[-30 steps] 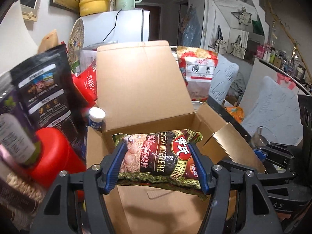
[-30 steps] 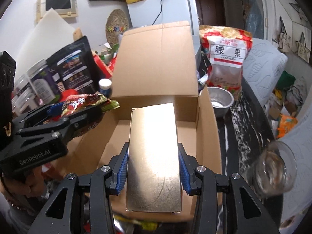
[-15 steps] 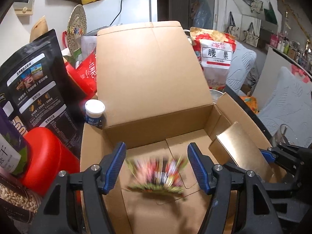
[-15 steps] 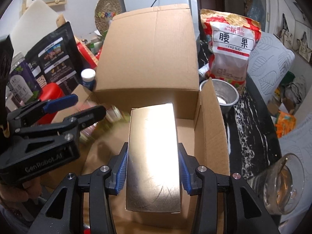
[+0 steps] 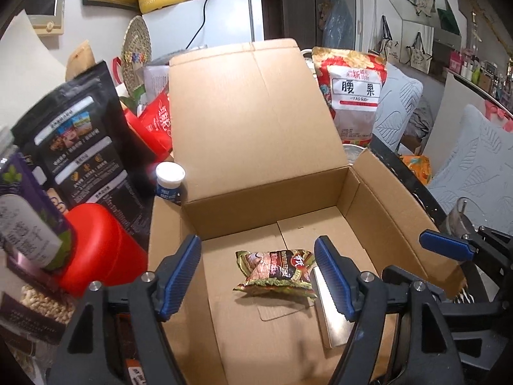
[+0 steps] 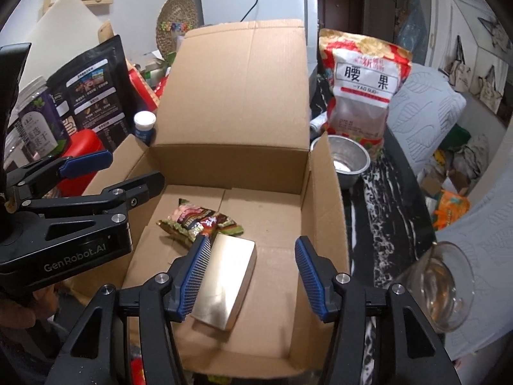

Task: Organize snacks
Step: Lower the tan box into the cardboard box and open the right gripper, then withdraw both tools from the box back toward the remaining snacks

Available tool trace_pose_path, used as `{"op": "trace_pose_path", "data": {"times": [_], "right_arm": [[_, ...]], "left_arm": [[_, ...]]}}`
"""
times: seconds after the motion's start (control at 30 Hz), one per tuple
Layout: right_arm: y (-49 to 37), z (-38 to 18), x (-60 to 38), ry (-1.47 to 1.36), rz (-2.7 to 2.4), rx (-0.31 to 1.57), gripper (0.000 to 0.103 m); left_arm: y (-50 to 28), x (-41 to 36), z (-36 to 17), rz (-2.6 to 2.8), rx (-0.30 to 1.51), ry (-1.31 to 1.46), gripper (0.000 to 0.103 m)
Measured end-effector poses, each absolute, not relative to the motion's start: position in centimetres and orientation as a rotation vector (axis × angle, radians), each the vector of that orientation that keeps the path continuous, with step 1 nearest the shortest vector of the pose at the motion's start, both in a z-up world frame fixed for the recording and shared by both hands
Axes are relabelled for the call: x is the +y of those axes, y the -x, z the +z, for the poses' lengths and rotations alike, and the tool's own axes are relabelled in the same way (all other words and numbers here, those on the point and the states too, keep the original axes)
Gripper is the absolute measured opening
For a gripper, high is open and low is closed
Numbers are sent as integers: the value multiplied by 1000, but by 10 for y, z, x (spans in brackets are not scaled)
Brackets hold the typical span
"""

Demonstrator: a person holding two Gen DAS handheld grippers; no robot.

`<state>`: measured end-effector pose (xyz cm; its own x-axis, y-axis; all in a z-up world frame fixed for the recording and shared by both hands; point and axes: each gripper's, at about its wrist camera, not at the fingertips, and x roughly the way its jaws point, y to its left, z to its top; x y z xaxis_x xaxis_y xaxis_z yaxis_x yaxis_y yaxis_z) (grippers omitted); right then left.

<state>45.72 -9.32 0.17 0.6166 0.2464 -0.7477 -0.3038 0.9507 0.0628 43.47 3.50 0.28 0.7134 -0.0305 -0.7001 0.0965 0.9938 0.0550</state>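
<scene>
An open cardboard box (image 5: 378, 199) (image 6: 323, 199) stands in front of me with its lid flap up. A dark snack packet (image 5: 275, 272) (image 6: 200, 219) lies on the box floor. A gold box (image 6: 224, 279) (image 5: 330, 314) lies next to it, toward the near right. My left gripper (image 5: 258, 276) is open and empty above the packet; it also shows in the right wrist view (image 6: 121, 173). My right gripper (image 6: 253, 277) is open and empty above the gold box; in the left wrist view (image 5: 449, 250) it is at the box's right wall.
Left of the box stand a black snack pouch (image 5: 80, 147), a red container (image 5: 96, 250), a purple-labelled jar (image 5: 25, 224) and a small white-capped bottle (image 5: 169, 181). Behind right are a red-and-white bag (image 6: 362, 86), a metal bowl (image 6: 348, 160) and a glass (image 6: 442, 285).
My left gripper opened and dropped the snack packet onto the box floor. My right gripper opened and let the gold box fall beside it.
</scene>
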Motion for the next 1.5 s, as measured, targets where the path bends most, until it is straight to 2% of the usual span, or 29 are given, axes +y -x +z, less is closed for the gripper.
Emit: {"op": "trace_pose_path", "data": {"times": [0.73,1.13,1.5], "right_arm": [[-339,83,-84,83,317,651,55],[-267,96,-83,81,304,604,55],[-207,88,-83,72,307,596,55]], "left_arm": [[-313,55,83,-82,609,-68,73],[-238,56,96,-114,575,-73,73],[-177,62,84,-138,585,-48,73]]}}
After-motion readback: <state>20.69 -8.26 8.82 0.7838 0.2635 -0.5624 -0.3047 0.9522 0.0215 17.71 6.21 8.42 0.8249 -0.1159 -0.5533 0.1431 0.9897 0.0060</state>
